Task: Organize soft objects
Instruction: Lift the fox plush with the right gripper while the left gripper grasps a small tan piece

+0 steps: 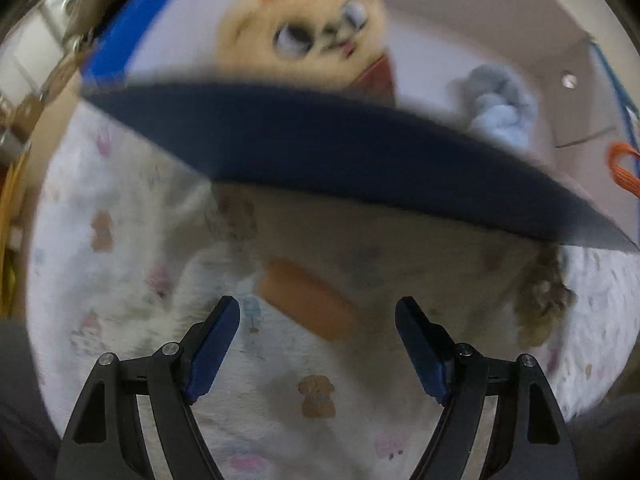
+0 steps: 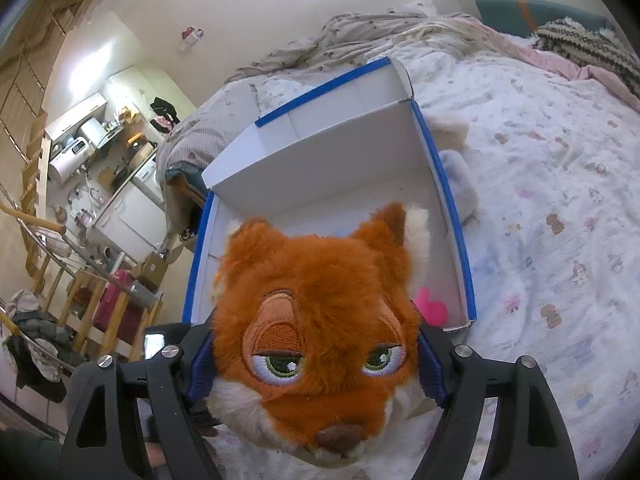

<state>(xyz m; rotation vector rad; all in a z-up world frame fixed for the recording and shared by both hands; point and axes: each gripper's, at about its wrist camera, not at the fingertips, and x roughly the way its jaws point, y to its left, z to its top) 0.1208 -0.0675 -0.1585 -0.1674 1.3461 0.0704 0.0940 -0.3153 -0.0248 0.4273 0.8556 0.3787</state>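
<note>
Right tongs (image 2: 316, 356) pinched a fox toy (image 2: 316, 320) above the box (image 2: 444, 184); left tongs (image 1: 318, 344) spread; lowering it in appeared next.

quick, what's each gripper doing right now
Left gripper: jaws open, holding nothing, over the printed blanket.
Right gripper: jaws closed on the fox plush, near the white box.

Your right gripper (image 2: 316, 360) grips the fox plush (image 2: 316, 320) before the box (image 2: 444, 184), which sits on the bed (image 2: 560, 200).
</note>
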